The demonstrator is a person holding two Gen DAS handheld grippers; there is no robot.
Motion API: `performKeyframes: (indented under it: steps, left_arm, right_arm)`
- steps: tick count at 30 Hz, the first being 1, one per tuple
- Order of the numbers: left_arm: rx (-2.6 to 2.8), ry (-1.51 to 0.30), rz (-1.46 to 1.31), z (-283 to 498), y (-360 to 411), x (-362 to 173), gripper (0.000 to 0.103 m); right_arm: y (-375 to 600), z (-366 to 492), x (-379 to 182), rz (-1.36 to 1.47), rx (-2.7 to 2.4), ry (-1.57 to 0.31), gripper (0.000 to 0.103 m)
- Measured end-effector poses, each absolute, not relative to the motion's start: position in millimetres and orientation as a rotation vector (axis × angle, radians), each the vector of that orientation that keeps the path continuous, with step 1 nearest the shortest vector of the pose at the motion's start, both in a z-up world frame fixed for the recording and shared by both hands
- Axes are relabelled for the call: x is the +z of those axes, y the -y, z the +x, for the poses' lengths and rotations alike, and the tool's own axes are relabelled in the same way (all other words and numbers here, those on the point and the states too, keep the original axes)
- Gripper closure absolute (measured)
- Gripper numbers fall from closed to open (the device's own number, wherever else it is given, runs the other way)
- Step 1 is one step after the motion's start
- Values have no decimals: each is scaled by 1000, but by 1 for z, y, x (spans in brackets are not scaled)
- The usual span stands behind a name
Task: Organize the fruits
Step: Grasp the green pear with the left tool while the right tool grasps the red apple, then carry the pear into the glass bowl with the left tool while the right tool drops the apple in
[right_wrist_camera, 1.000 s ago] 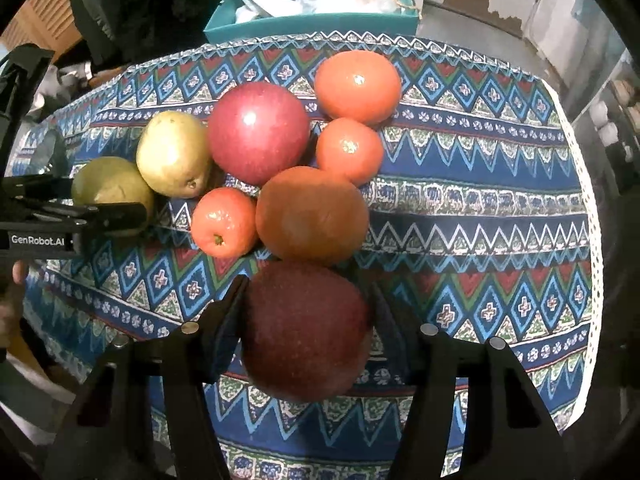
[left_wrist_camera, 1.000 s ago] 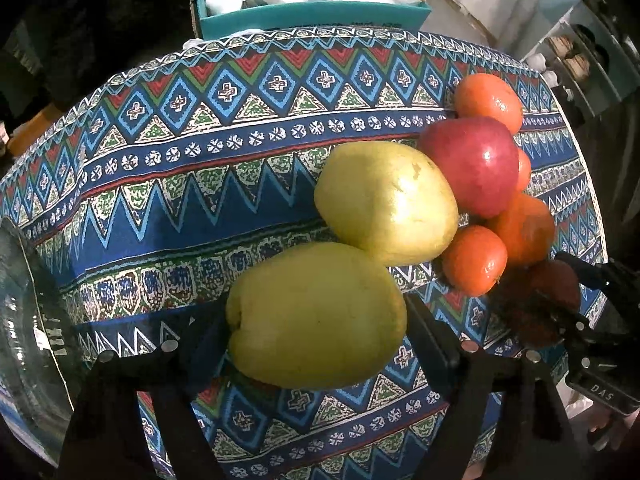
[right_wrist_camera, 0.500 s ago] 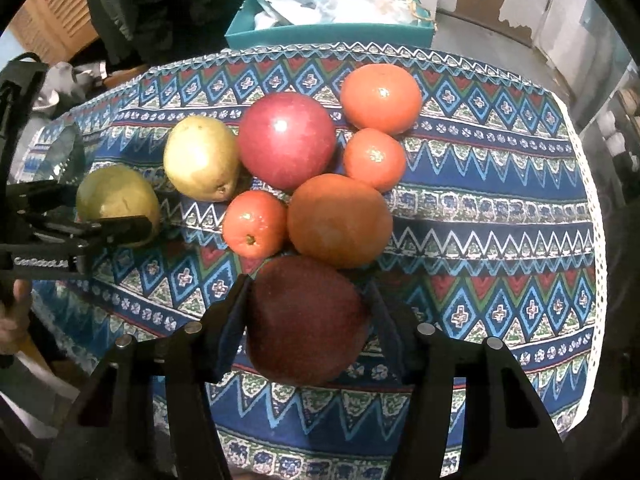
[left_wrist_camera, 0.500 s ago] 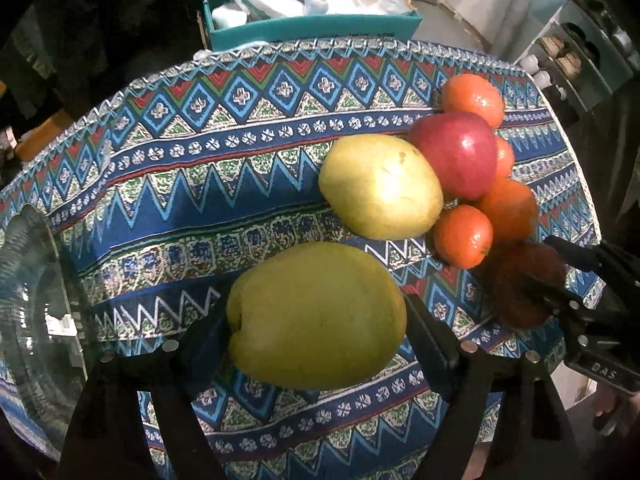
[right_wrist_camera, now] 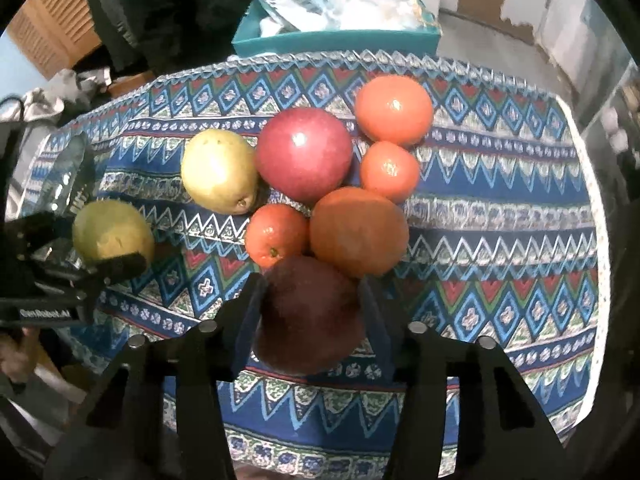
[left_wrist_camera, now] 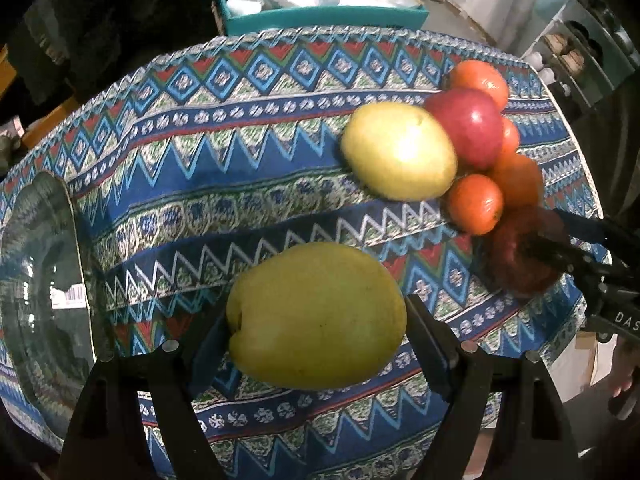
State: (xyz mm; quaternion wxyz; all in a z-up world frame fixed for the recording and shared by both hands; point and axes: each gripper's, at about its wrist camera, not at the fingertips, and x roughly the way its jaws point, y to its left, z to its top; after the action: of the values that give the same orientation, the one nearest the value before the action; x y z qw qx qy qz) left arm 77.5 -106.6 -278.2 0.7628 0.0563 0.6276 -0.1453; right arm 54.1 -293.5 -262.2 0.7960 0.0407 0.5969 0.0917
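Note:
My left gripper (left_wrist_camera: 316,320) is shut on a green-yellow pear (left_wrist_camera: 316,314) and holds it above the patterned tablecloth (left_wrist_camera: 224,168). My right gripper (right_wrist_camera: 310,316) is shut on a dark red apple (right_wrist_camera: 310,316), held over the near side of the fruit cluster. On the cloth lie a second yellow pear (right_wrist_camera: 218,170), a red apple (right_wrist_camera: 304,152) and several oranges (right_wrist_camera: 394,108). The left gripper with its pear also shows in the right wrist view (right_wrist_camera: 112,236). A clear glass bowl (left_wrist_camera: 40,300) stands at the far left.
A teal box (left_wrist_camera: 324,16) with plastic bags stands beyond the table's far edge. Shelving (left_wrist_camera: 592,52) is at the right. Dark clothing and a wooden panel (right_wrist_camera: 60,28) are at the back left.
Both grippers have risen and pulled back with their fruit. The cluster on the cloth looks smaller and farther, and more of the glass bowl has come into the left view.

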Motion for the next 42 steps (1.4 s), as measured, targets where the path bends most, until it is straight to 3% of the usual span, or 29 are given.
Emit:
performKeyframes:
  steps: [3,14,42]
  left_arm:
    - [-314,-1365,121,76,103,-279,19]
    - [-334,-1346,123,73,104,-268,19]
    - [-316,-1088,123,51,59,-166,19]
  right_arm:
    - [293,55,-277,124,211,-1324,39]
    - [274,53,-280,24,220,-1294,41]
    - [242,54,-158,-34,241,-927,41]
